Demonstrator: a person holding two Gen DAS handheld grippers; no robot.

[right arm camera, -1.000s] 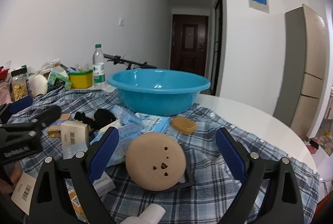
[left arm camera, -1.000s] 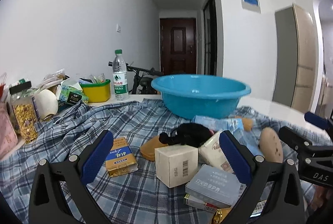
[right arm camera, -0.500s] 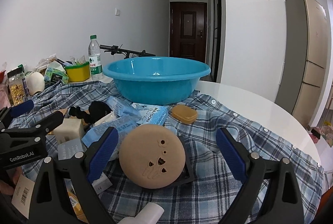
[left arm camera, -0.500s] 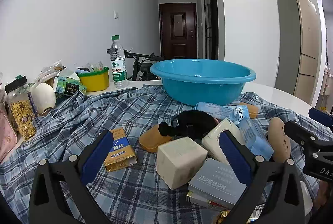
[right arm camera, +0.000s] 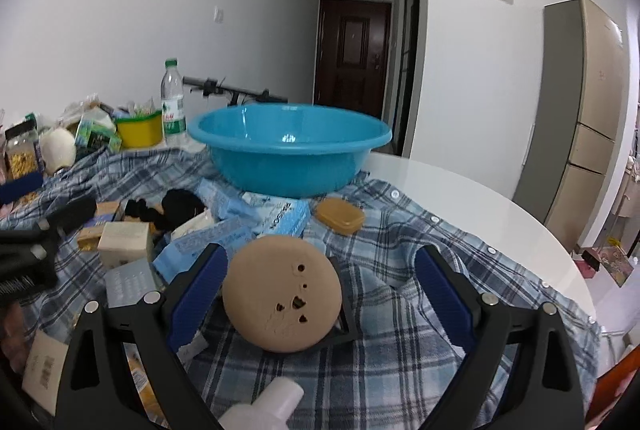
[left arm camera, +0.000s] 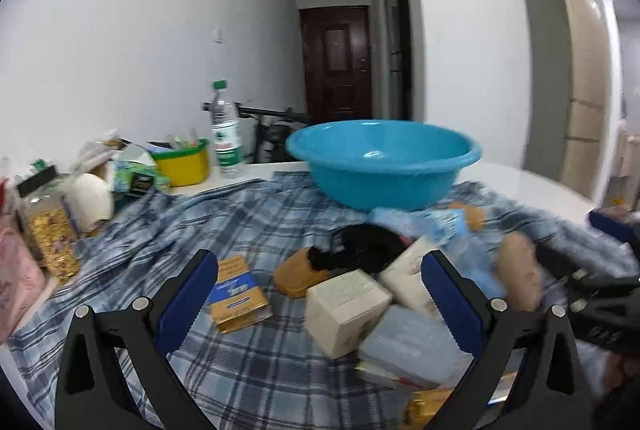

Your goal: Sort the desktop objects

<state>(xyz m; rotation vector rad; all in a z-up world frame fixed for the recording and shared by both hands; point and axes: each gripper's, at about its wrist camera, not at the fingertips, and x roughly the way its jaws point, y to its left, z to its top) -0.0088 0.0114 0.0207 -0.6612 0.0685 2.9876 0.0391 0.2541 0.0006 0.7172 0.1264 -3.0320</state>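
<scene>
A blue basin (right arm camera: pixel 288 146) stands upright at the far side of the plaid cloth; before it lie pale blue packets (right arm camera: pixel 280 220), an amber soap case (right arm camera: pixel 340 216), a black bundle (left arm camera: pixel 368 246), a cream carton (left arm camera: pixel 346 310), a gold-and-blue box (left arm camera: pixel 238 294); nearest, a tan round disc (right arm camera: pixel 282 294) tilts upright.

A blue-and-white plaid cloth (right arm camera: pixel 400 330) covers the white counter (right arm camera: pixel 460 190). The basin (right arm camera: pixel 288 158) is bright turquoise, the round disc (right arm camera: pixel 280 296) tan, the soap dish (right arm camera: pixel 340 216) amber, the tub (left arm camera: pixel 184 162) yellow, and the fingers (left arm camera: pixel 186 304) carry dark blue pads.
</scene>
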